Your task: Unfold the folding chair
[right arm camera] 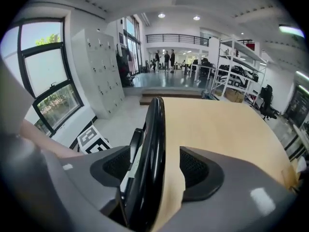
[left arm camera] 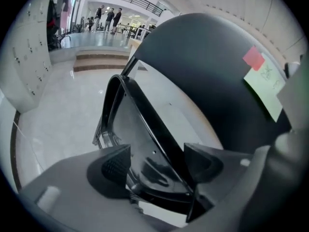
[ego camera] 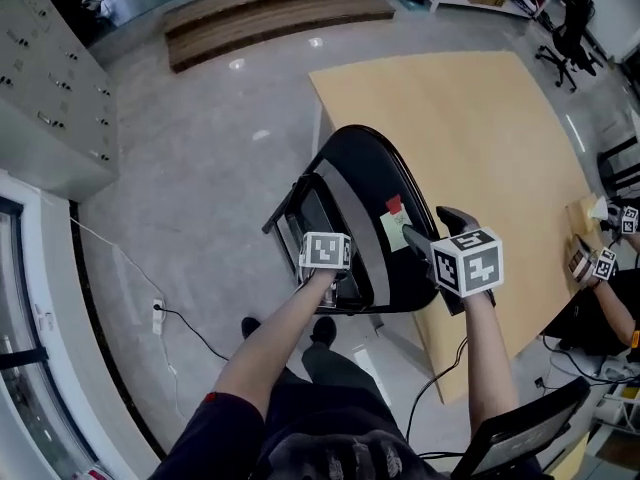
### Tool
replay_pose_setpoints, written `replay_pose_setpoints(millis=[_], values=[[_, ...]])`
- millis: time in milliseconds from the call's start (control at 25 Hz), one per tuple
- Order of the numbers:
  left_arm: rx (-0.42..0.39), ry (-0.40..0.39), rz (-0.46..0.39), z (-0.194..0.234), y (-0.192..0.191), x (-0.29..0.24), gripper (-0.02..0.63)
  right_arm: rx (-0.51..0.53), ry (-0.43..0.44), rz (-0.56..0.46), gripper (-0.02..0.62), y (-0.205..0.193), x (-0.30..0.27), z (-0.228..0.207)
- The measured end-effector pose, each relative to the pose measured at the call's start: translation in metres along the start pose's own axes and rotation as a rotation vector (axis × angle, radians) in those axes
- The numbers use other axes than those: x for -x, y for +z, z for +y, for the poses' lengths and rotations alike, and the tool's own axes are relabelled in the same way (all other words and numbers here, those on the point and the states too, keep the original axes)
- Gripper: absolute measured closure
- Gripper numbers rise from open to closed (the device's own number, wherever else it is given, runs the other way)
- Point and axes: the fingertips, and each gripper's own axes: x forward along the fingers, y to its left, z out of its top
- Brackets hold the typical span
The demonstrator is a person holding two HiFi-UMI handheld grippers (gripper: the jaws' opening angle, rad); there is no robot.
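Evidently the job had barely begun. The folding chair (ego camera: 370, 208) stood upright on the floor (ego camera: 200, 168), just beside the long edge of the table (ego camera: 470, 118) and not far from that table's far corner. Its seat (left arm camera: 145, 144) was tipped up close to the black backrest (left arm camera: 207, 76), with only a narrow wedge of space between them, so it looked folded.

The left gripper (left arm camera: 157, 161) had its jaws wide apart, and the seat's rim and frame passed between them. Neither pad seemed to press on anything. The right gripper (right arm camera: 154, 166) straddled the thin edge of the backrest with its jaws parted too, a little air showing on either side. So both tools were placed around the chair but neither had taken hold.

By my reckoning, gripping, swinging the seat down and spreading the legs all remained to be done.
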Motion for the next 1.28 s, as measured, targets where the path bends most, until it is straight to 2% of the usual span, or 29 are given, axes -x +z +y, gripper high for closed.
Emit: replay_pose_setpoints(millis=[200, 240, 320, 400, 480, 640, 1040, 1280], values=[[0.093, -0.118, 0.007, -0.009, -0.002, -0.011, 0.274, 0.058, 0.0, 0.141, 0.282, -0.013, -0.028, -0.003], [0.122, -0.159, 0.01, -0.012, -0.003, -0.013, 0.297, 0.059, 0.019, 0.16, 0.305, -0.015, -0.032, 0.0], [0.165, -0.242, 0.015, -0.02, -0.004, -0.014, 0.355, 0.069, 0.055, 0.189, 0.416, -0.017, -0.035, 0.007], [0.16, -0.284, 0.01, -0.027, -0.001, -0.012, 0.449, 0.064, 0.064, 0.207, 0.433, -0.017, -0.038, 0.009], [0.146, -0.299, -0.001, -0.03, 0.0, -0.012, 0.469, 0.04, 0.068, 0.21, 0.449, -0.019, -0.039, 0.009], [0.173, -0.338, -0.025, -0.029, 0.0, -0.009, 0.489, 0.043, 0.071, 0.204, 0.454, -0.018, -0.039, 0.004], [0.169, -0.367, -0.034, -0.028, 0.002, -0.004, 0.499, 0.048, 0.122, 0.198, 0.465, -0.015, -0.04, -0.001], [0.188, -0.386, -0.042, -0.021, -0.004, 0.004, 0.503, 0.023, 0.122, 0.2, 0.468, -0.02, -0.042, -0.002]])
